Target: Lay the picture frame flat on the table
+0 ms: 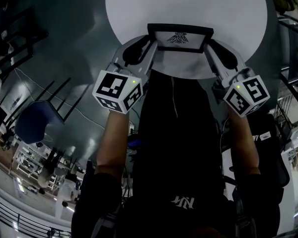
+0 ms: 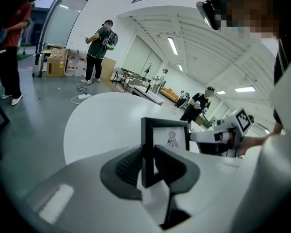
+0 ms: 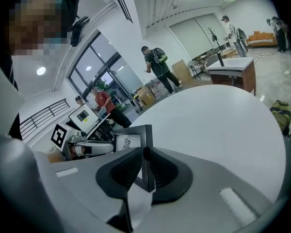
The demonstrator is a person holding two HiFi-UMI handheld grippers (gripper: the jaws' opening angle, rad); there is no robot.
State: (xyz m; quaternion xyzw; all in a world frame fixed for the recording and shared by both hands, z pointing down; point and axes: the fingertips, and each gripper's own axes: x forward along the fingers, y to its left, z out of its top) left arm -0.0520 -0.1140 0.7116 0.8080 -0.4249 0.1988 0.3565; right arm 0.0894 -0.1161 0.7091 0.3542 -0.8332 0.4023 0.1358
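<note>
Currently, left gripper (image 2: 149,165): jaws closed on the left side rail of the picture frame, with one dark pad on the front of the rail and one on the back.
Right gripper (image 3: 144,171): clamped on the opposite side rail in a mirrored hold.
Picture frame (image 1: 180,37): black, with a small bird-like print on white. It is carried between the two grippers, upright but leaning, with the print face turned up toward the person.
Axis: the top rail runs crosswise from one gripper to the other. Each tool holds one side rail, so neither hand is nearer.
Position: the frame sits over the near edge of the round white table (image 1: 139,9). I cannot tell whether the lower rail touches the top.
Table from the tools: bare surface lies ahead of and below both sets of jaws, with plenty of room past the frame.
Coming move (my judgement): tip the frame about that crosswise line and lower both hands evenly until the back meets the top. If one hand drops faster, the rail is likely to twist in the pads.
Beyond: a person with a backpack (image 2: 98,50) stands well past the table's far side.
</note>
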